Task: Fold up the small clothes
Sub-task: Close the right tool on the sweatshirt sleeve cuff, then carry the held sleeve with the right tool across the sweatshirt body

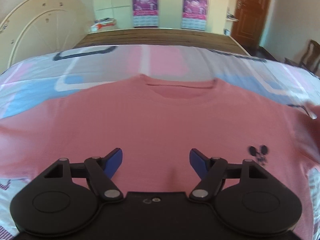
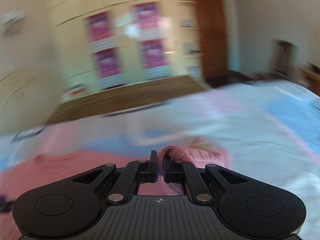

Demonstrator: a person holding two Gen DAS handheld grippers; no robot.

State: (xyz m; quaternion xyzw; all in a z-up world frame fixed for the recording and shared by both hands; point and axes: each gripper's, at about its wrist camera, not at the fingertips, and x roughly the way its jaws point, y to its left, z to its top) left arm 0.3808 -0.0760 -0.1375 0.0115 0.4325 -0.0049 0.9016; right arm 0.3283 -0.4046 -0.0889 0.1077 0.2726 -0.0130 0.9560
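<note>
A pink T-shirt (image 1: 156, 124) lies flat on the bed, its neckline (image 1: 180, 90) at the far side and a small black mouse print (image 1: 259, 153) at the lower right. My left gripper (image 1: 156, 160) is open and empty just above the shirt's lower middle. In the blurred right wrist view my right gripper (image 2: 160, 170) is shut on a ribbed pink sleeve cuff (image 2: 172, 156), lifted at the shirt's right side. The shirt body (image 2: 60, 170) shows at the lower left there.
The bed has a sheet (image 1: 80, 76) patterned in pink, blue and white. A wooden footboard (image 1: 160, 38) runs along its far edge. Beyond stand cream wardrobes with posters (image 1: 145, 6), a brown door (image 1: 252, 10) and a chair (image 1: 308, 56) at right.
</note>
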